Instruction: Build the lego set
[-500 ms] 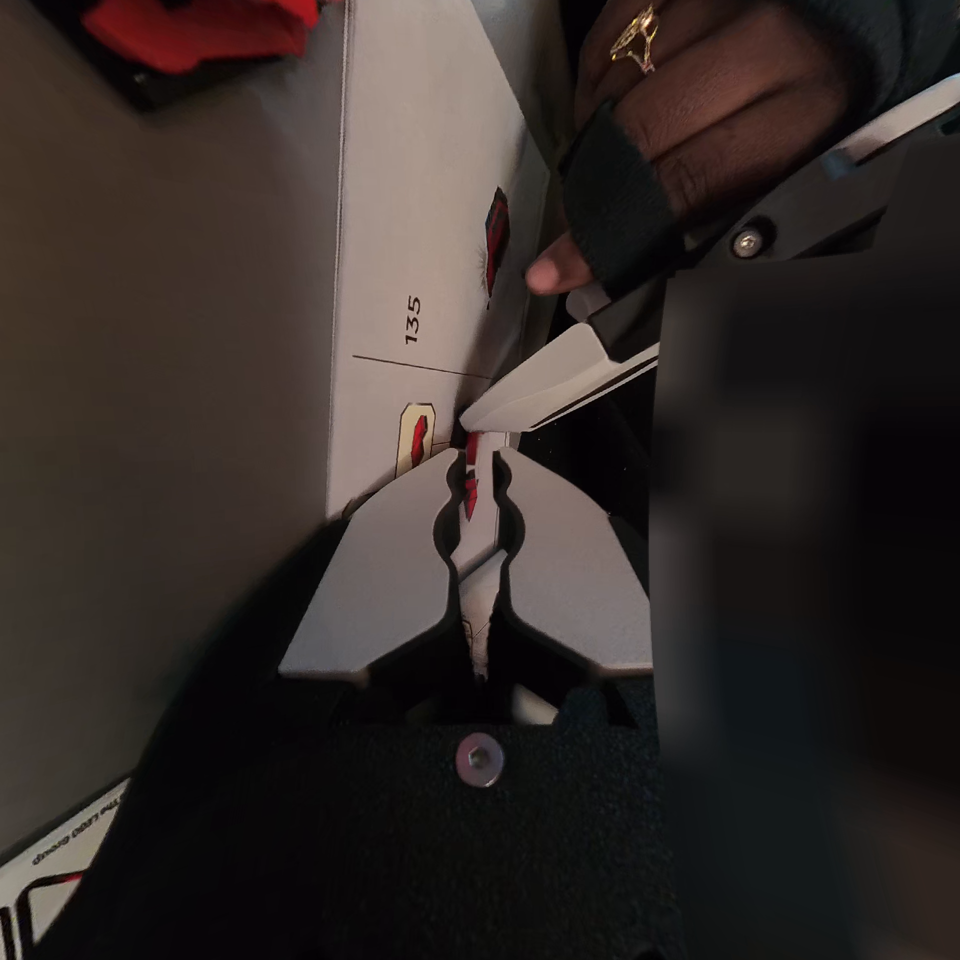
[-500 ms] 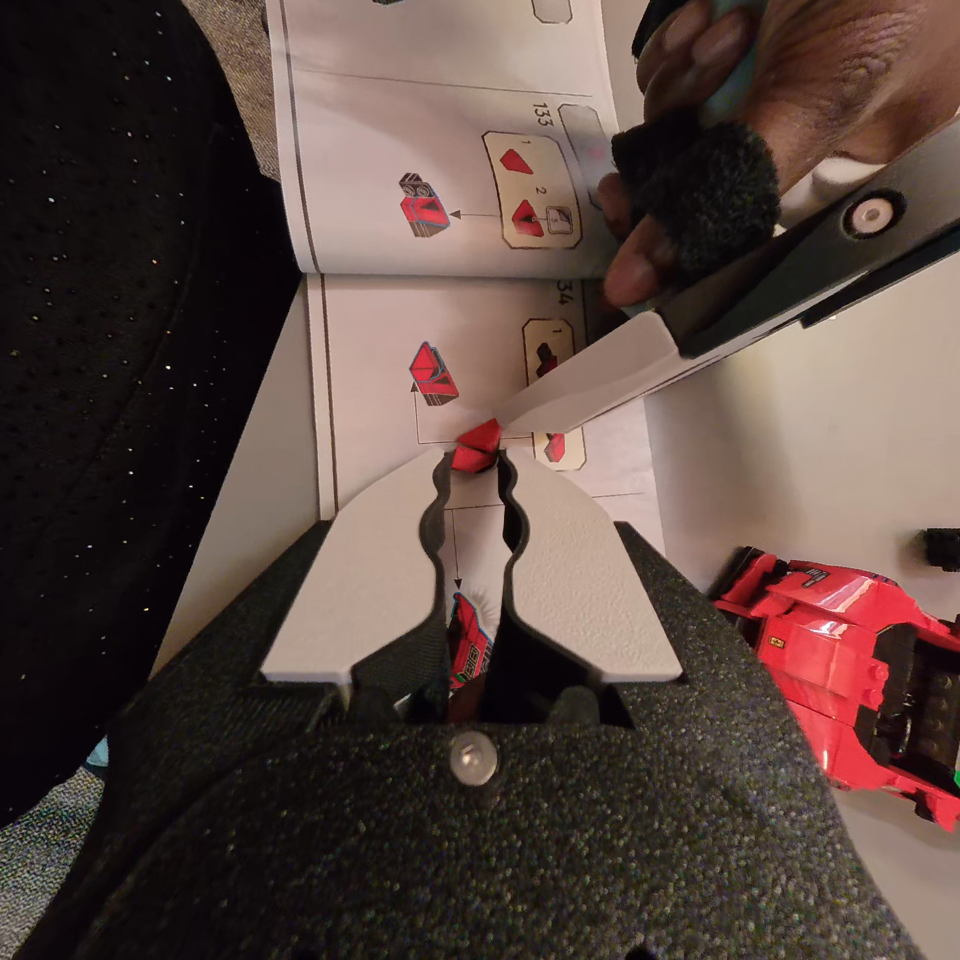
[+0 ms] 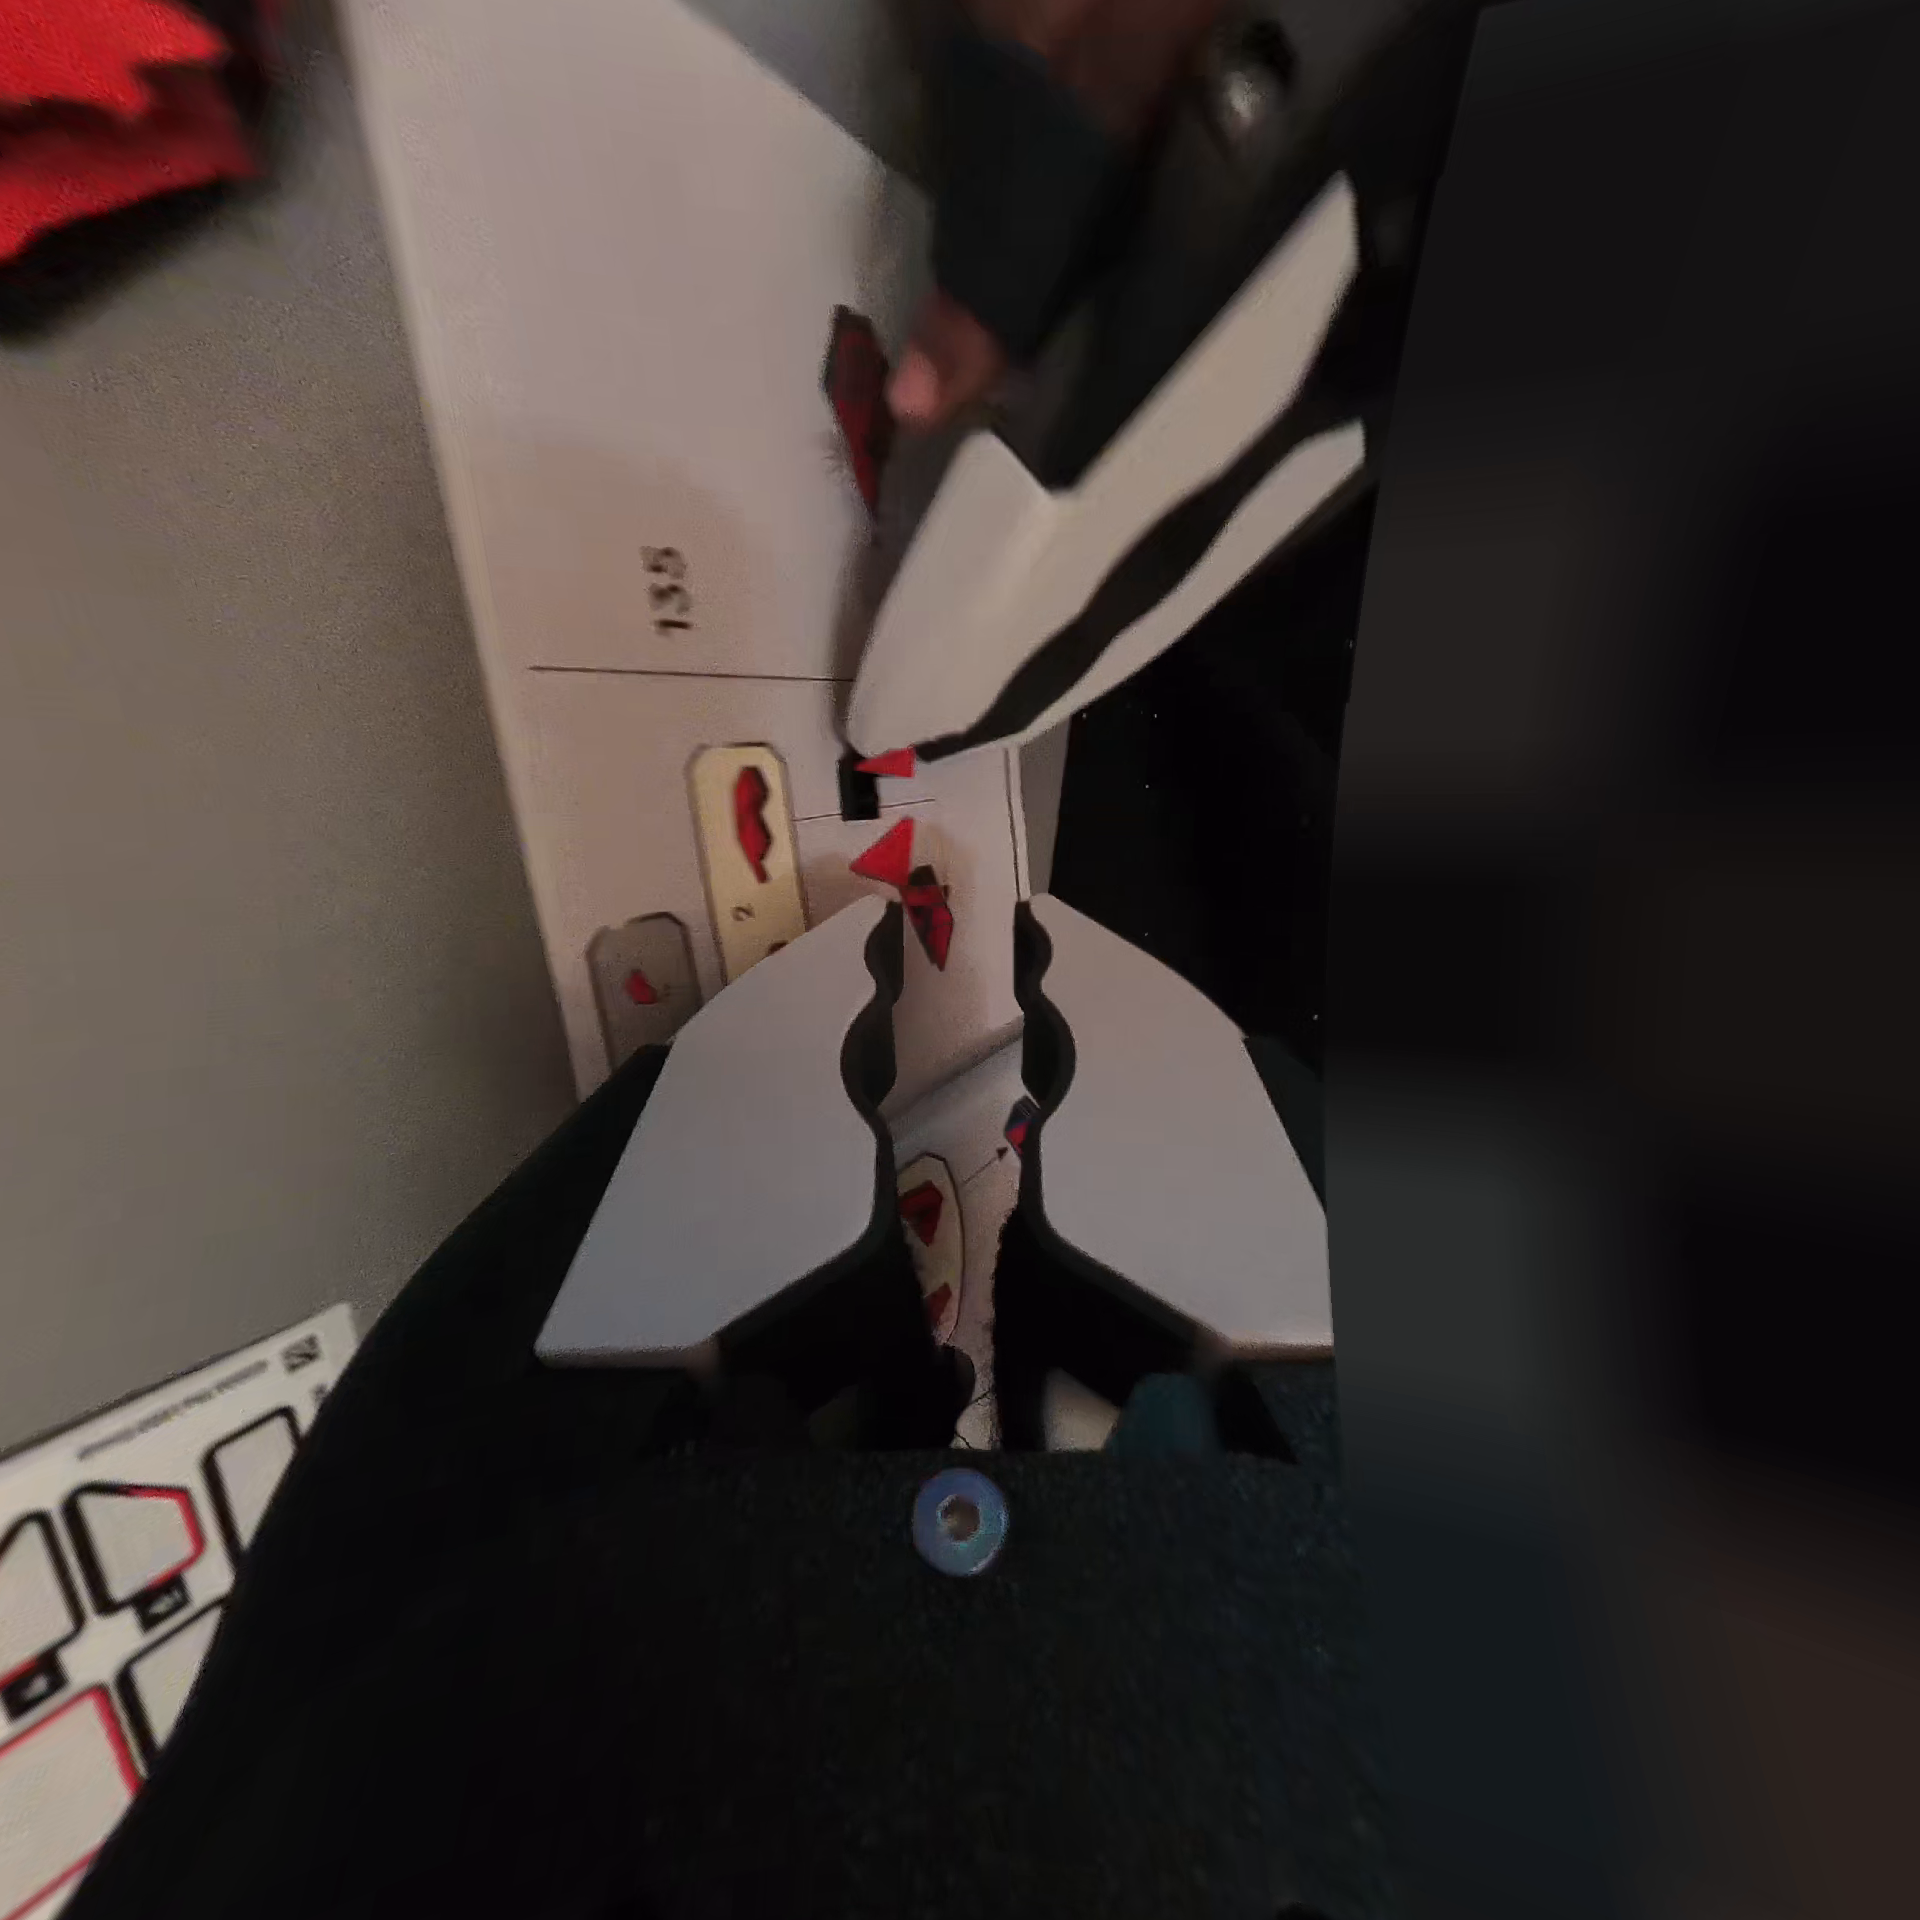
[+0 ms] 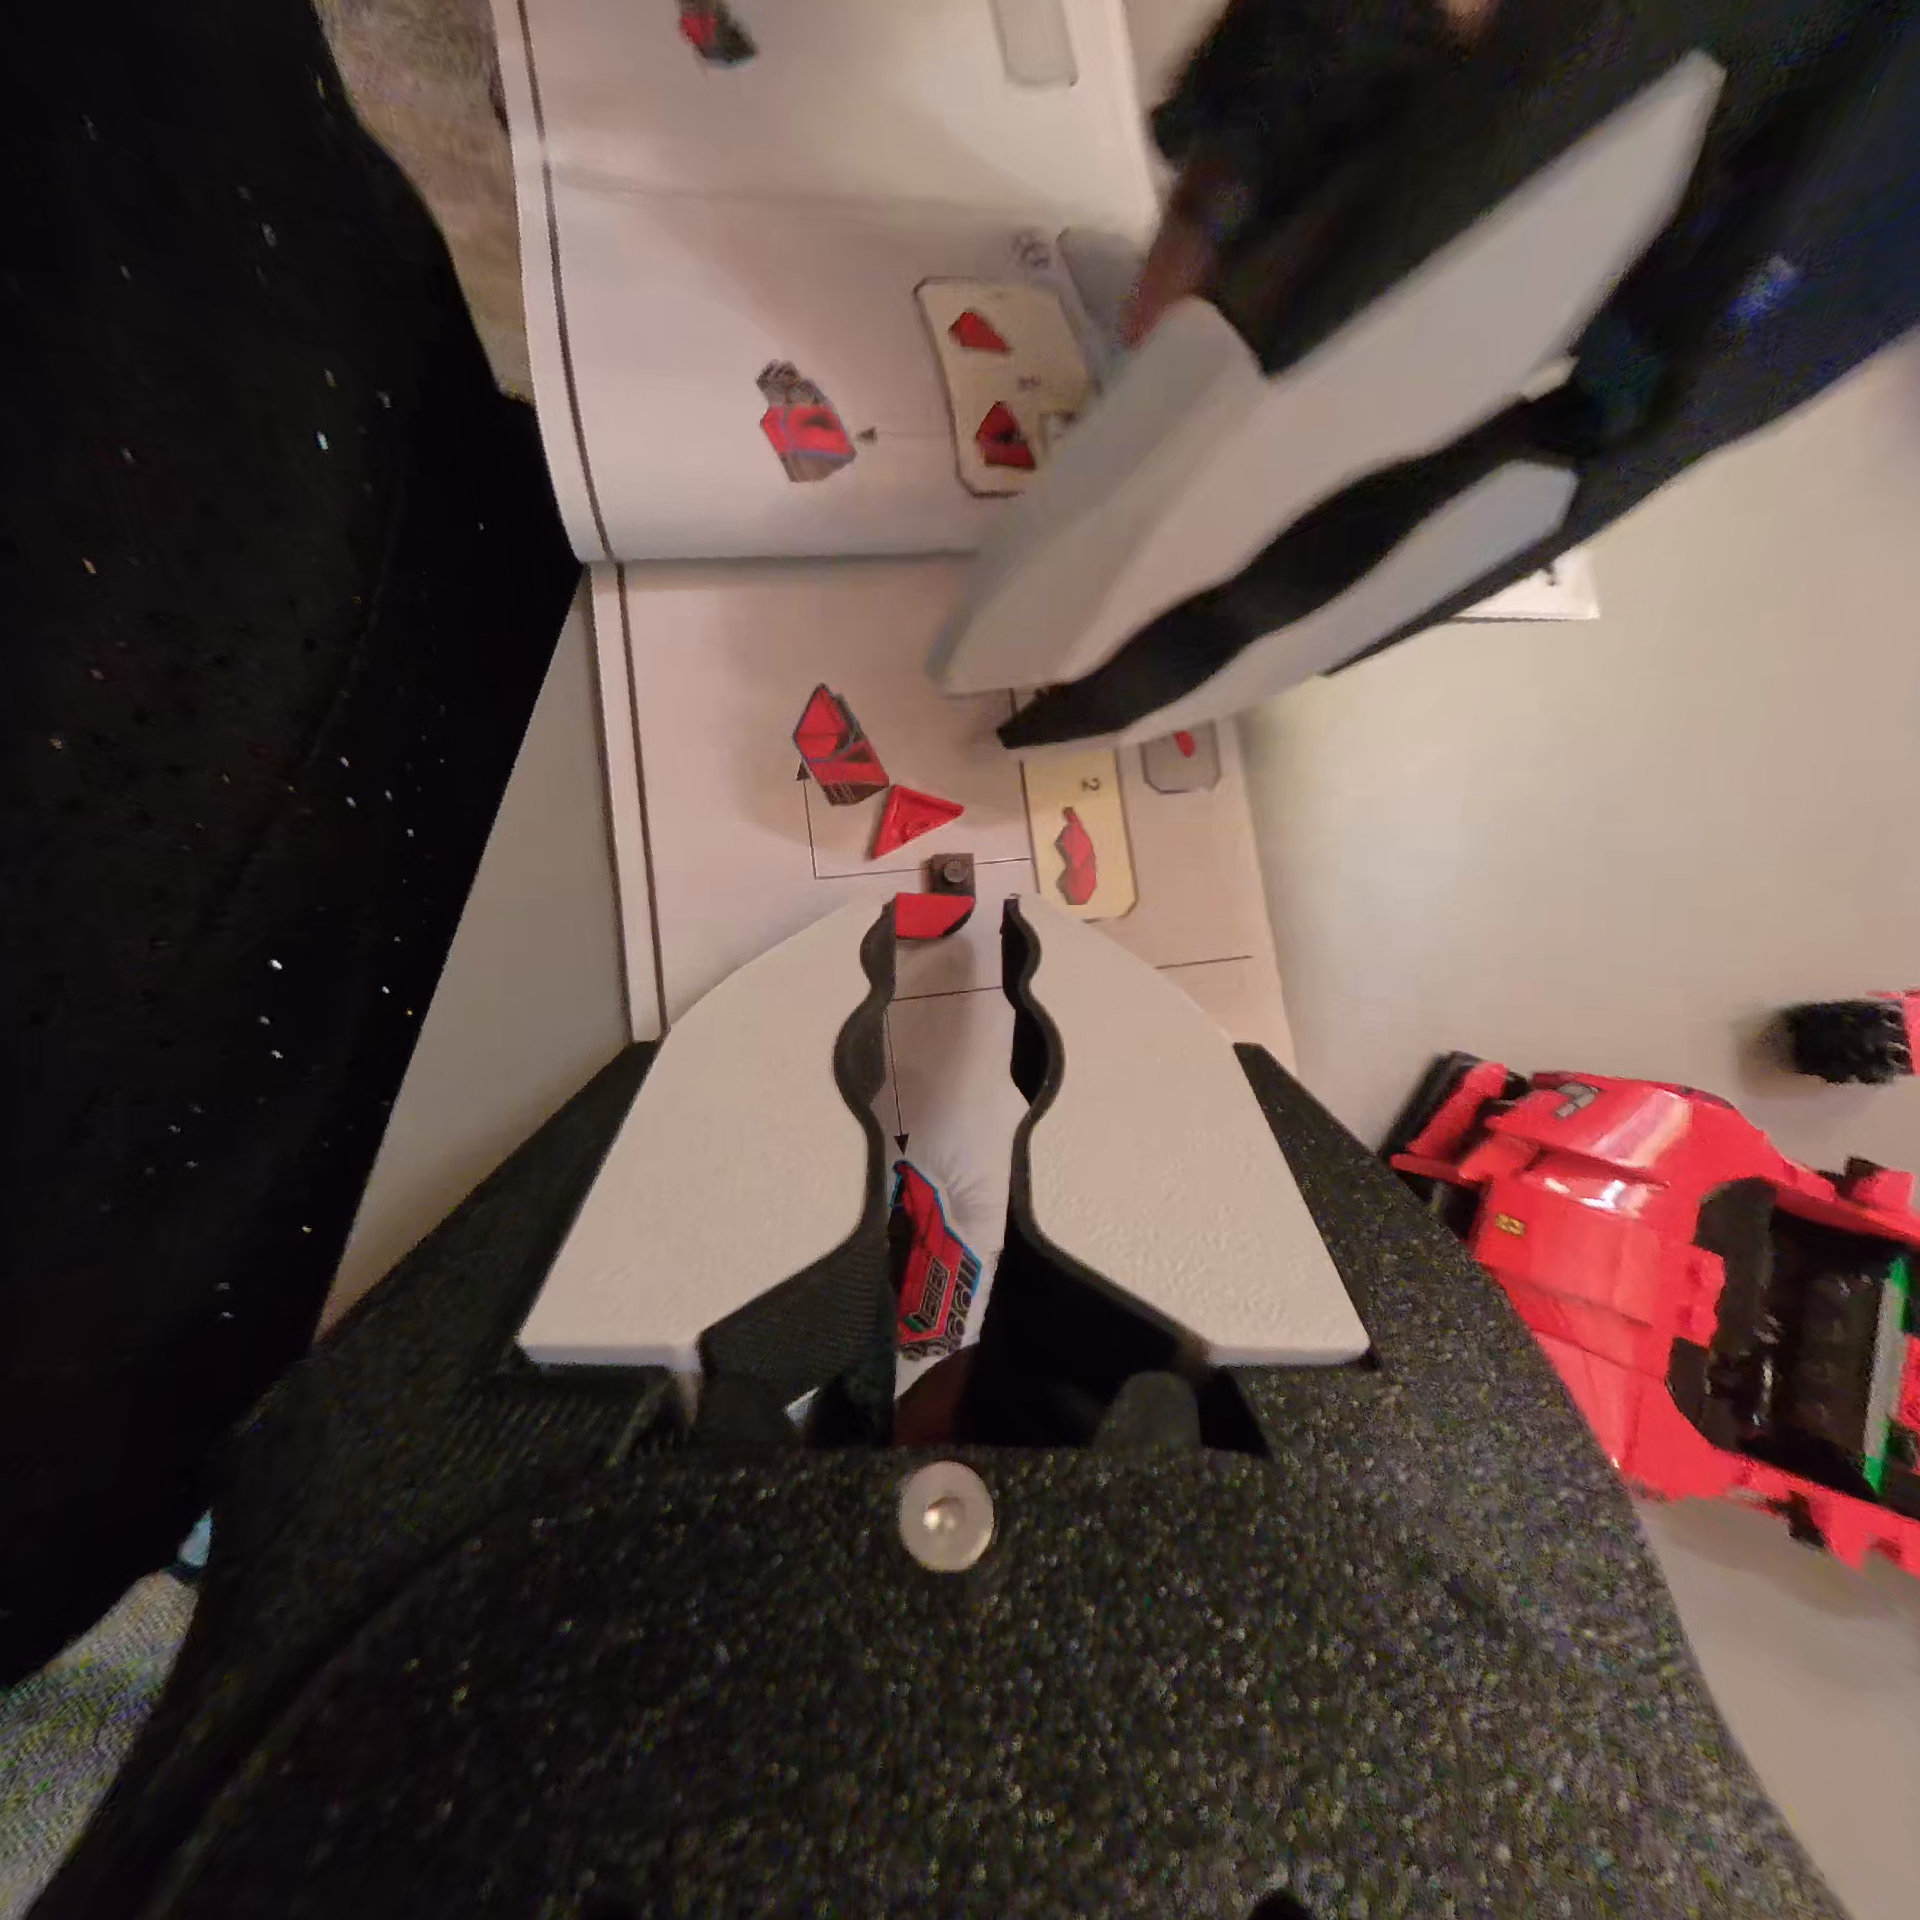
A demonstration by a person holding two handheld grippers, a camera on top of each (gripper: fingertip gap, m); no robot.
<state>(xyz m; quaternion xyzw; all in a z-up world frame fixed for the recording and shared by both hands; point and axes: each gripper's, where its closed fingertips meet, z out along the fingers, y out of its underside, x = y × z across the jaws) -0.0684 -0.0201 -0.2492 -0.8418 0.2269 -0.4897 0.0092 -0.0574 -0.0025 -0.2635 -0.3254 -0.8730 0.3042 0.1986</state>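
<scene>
Two claws gape, left claw [image 3: 951, 909] and right claw [image 4: 945, 909] empty, above the instruction booklet [image 4: 727, 644].

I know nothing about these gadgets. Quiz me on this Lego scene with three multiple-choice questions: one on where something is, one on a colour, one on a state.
1. Where does the loose red wedge lie?
A. on the booklet
B. on top of the car
C. on the bare table

2. What colour is most of the car?
A. blue
B. red
C. yellow

3. How do the jaws of the left gripper stand?
A. shut on a brick
B. open, holding nothing
C. shut on a page

Answers:
1 A: the wedge rests on the open page beside a printed diagram.
2 B: the body is red, with black parts inside.
3 B: a clear gap between the jaws shows the page behind.
</scene>
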